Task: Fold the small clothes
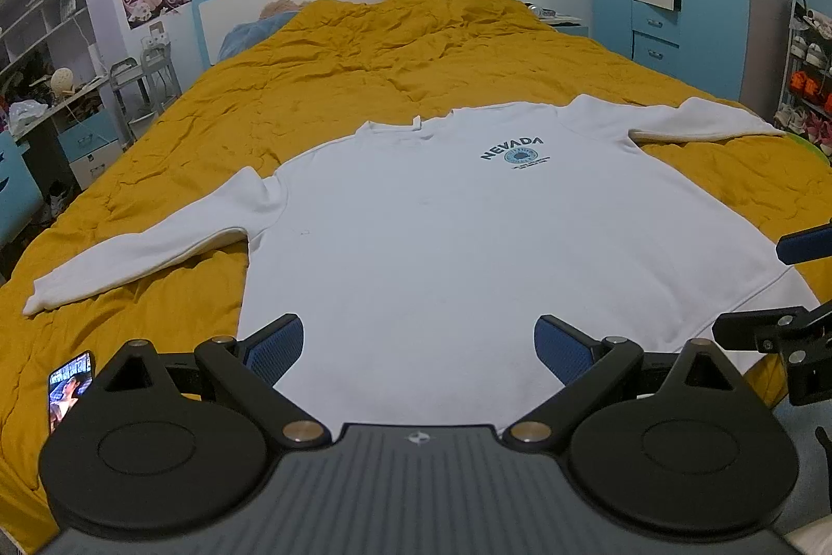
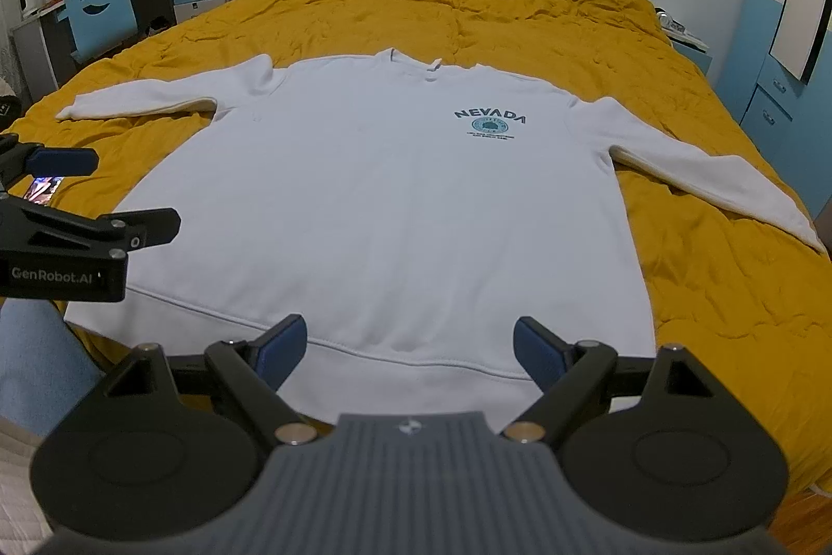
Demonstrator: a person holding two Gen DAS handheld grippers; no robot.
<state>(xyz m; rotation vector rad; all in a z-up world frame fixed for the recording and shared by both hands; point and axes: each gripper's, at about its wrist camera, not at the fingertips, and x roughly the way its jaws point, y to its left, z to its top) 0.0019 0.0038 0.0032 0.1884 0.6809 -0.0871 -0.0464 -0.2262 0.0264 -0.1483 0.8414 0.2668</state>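
White, soft cotton sweatshirt (image 2: 374,201) lies limp on the bed; your open left claw (image 1: 418,349) and open right claw (image 2: 411,347) should pinch its lower-frame hem.

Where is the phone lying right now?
The phone lies screen-up on the yellow quilt at the bed's near left edge, left of the white sweatshirt's hem and below its left sleeve in the left wrist view.

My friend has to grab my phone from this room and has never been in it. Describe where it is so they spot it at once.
Find the big bed with the mustard-yellow quilt. A white sweatshirt lies spread flat on it; the phone rests on the quilt near the foot edge, beyond the sweatshirt's plain, unprinted side. It is the only small dark slab there, and its screen is lit.
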